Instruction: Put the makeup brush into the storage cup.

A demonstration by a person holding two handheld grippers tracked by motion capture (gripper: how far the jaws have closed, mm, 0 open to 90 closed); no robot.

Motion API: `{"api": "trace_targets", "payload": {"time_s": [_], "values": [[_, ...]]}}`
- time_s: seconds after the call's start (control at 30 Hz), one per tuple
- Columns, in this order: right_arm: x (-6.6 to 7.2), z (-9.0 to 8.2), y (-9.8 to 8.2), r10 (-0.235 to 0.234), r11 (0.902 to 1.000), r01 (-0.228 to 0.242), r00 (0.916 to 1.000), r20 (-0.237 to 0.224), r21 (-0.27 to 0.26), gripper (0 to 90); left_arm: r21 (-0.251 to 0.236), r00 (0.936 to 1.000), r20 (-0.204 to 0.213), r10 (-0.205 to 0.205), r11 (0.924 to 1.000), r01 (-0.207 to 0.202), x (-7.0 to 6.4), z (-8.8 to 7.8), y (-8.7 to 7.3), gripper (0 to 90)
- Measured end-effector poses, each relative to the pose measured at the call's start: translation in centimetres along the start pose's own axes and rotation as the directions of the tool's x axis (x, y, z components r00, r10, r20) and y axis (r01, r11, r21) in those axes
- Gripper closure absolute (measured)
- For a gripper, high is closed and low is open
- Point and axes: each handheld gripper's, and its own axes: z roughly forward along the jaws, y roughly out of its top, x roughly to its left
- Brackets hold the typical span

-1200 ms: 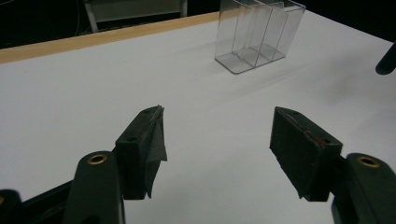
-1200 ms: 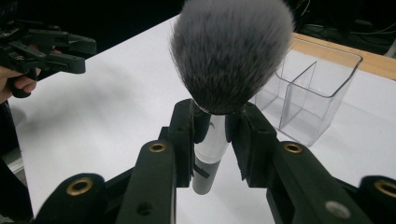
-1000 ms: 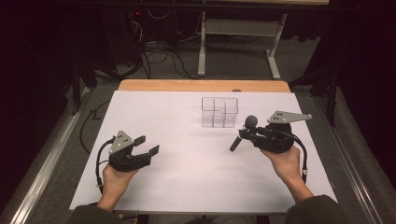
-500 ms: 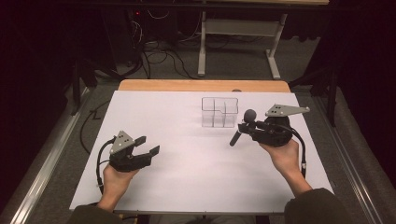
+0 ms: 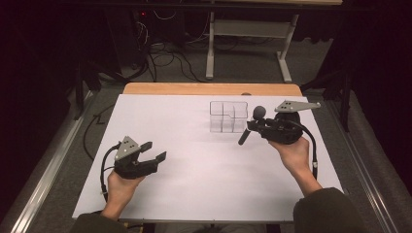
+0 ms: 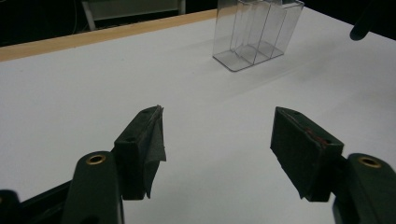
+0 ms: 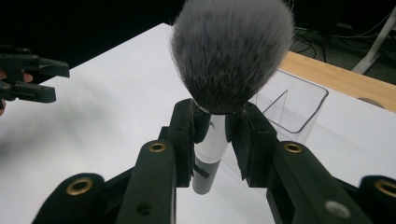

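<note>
My right gripper (image 5: 252, 126) is shut on a makeup brush (image 5: 259, 112) and holds it off the table, just right of a clear plastic organizer (image 5: 227, 116) with several compartments. In the right gripper view the pads (image 7: 187, 126) clamp the brush's pale handle (image 7: 210, 154); its grey bristle head (image 7: 231, 51) points up, with the organizer (image 7: 292, 105) just behind it. At the table's front left my left gripper (image 5: 154, 150) stands open and holds nothing. The left gripper view has bare white surface between its jaws (image 6: 217, 135) and the organizer (image 6: 254, 32) far ahead.
A white sheet (image 5: 204, 184) covers the table, with a wooden strip (image 5: 194, 89) along the far edge. Beyond the table are a dark floor, cables (image 5: 165, 58) and a metal stand's legs (image 5: 210, 53). The left gripper (image 7: 32, 77) sits far left in the right gripper view.
My right gripper has carried the brush a little up and toward the far side, closer beside the organizer. The left gripper has not moved.
</note>
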Motion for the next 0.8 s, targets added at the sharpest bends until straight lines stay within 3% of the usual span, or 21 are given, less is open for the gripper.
{"api": "trace_targets", "payload": {"time_s": [0.27, 0.8], "values": [[-0.4, 0.5, 0.5, 0.019, 0.9998, -0.019, 0.9998, 0.000, -0.007, 72.3, 0.001, 1.0000, 0.003, -0.002, 1.0000, 0.002, 0.0, 0.1, 0.0, 34.8], [-1.7, 1.3, 2.3, 0.036, 0.9993, -0.036, 0.9983, 0.046, -0.006, 72.2, 0.004, 1.0000, 0.002, -0.004, 1.0000, 0.004, 0.0, 0.2, 0.0, 34.3]]}}
